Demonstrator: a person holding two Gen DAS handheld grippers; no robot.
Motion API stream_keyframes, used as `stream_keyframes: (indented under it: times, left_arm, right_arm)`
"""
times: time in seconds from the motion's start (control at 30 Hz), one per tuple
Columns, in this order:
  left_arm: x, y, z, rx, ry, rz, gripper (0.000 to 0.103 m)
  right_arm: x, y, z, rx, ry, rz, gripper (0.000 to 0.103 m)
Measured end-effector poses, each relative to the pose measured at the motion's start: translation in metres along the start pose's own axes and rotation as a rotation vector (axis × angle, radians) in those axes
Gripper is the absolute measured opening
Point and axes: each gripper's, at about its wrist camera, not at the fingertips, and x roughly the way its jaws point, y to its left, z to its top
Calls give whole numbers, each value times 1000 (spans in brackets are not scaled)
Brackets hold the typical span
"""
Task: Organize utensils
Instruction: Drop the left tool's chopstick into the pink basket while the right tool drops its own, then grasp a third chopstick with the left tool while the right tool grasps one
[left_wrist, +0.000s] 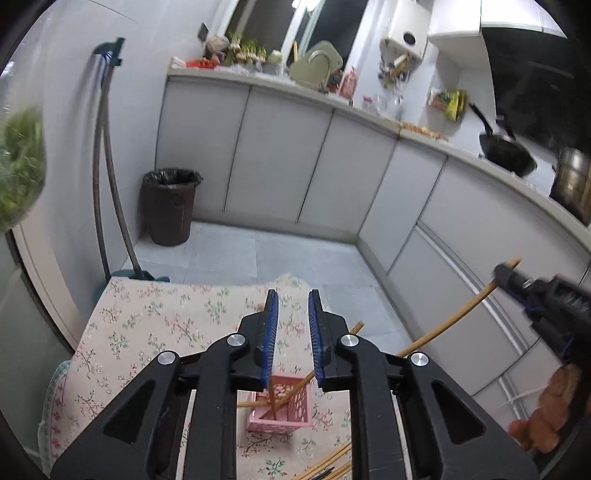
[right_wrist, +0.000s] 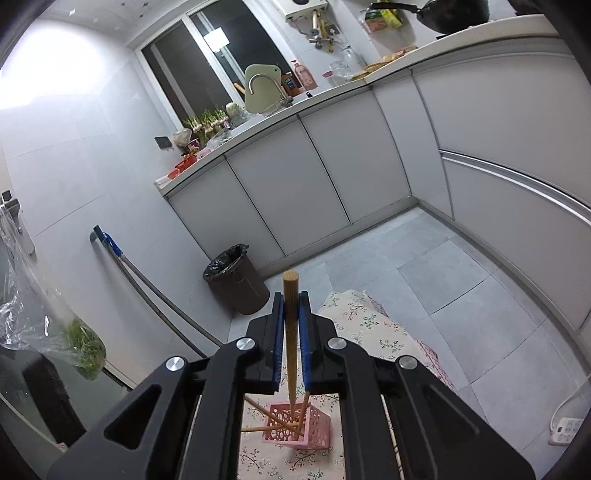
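Observation:
A pink perforated basket (left_wrist: 280, 413) stands on a floral tablecloth (left_wrist: 155, 325) and holds a few wooden chopsticks (left_wrist: 295, 389). My left gripper (left_wrist: 293, 295) is open and empty, high above the basket. My right gripper (right_wrist: 291, 299) is shut on a wooden chopstick (right_wrist: 290, 332) that stands upright with its lower tip inside the basket (right_wrist: 295, 428). From the left wrist view the right gripper (left_wrist: 498, 275) shows at the right, holding that chopstick (left_wrist: 454, 319). More loose chopsticks (left_wrist: 328, 465) lie on the cloth near the front.
A dark bin (left_wrist: 170, 206) and a mop handle (left_wrist: 107, 177) stand by the wall on the left. Grey kitchen cabinets (left_wrist: 280, 155) run along the back and right. A bag of greens (right_wrist: 83, 347) hangs at the left. A power strip (right_wrist: 565, 430) lies on the floor.

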Motion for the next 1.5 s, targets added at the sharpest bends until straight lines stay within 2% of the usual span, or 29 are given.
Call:
stream_keyframes:
  times: [0.13,0.47,0.53,0.57,0.6,0.63,0.7,0.83,0.9,0.97,1.03,1.2,1.5]
  left_arm:
    - [-17,3,4,-11,-51,11,25]
    - [-12,18,5,-57,-22,20,26]
    - [-14,20,6,-61,-24,20,29]
    - [-16,20,6,-63,-30,18,30]
    - [-19,20,7,-63,-37,19,33]
    - [-21,19,6,-61,-42,18,35]
    - [-26,15,6,-50,-56,23,42]
    - [-30,6,1,-24,-58,42,45]
    - [-30,2,-2,-14,-61,56,54]
    - [-32,-4,-7,-5,-74,67,64]
    - [-34,-11,-12,19,-86,82,68]
    - [-39,-21,-24,78,-112,127,82]
    - [-42,-25,-34,106,-115,167,96]
  right_arm:
    - [12,5,-7,-14,10,-16,8]
    - [59,23,-36,-65,79,-36,8]
    - [64,28,-40,-85,89,-13,16]
    - [63,29,-41,-86,88,-8,23]
    - [61,30,-41,-91,85,3,37]
    - [57,31,-40,-95,71,-4,41]
    - [50,32,-38,-108,55,-15,42]
    - [35,33,-39,-143,37,-56,42]
    - [29,33,-42,-167,30,-72,42]
    - [22,32,-45,-189,21,-91,47]
    - [15,31,-49,-209,7,-110,57]
    - [1,22,-61,-237,-23,-175,73]
    - [-19,5,-66,-222,-77,-254,93]
